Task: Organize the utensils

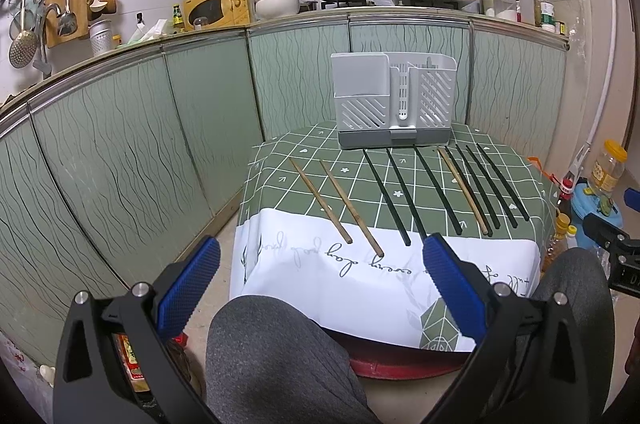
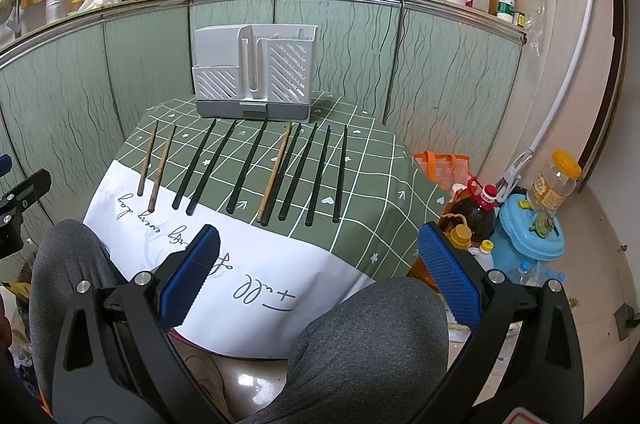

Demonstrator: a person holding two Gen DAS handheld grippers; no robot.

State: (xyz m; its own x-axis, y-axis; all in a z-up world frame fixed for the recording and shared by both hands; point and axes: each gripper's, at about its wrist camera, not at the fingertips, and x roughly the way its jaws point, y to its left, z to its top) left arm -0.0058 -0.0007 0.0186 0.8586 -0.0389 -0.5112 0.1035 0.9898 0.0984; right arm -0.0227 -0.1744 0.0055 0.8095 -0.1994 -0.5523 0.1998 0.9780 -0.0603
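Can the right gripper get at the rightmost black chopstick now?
Probably yes: the right gripper is open, and the rightmost black chopstick lies apart from its neighbour with nothing over it.

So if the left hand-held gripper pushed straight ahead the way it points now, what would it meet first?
Probably the near ends of the two wooden chopsticks on the green checked tablecloth. The open left hand-held gripper hangs in front of the table's near edge, so height is unclear: lower, it meets the cloth's white overhang.

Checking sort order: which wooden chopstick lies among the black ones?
The pale wooden chopstick, third of the wooden ones, touching a black chopstick right of centre. The other two wooden chopsticks lie together at the row's left end.
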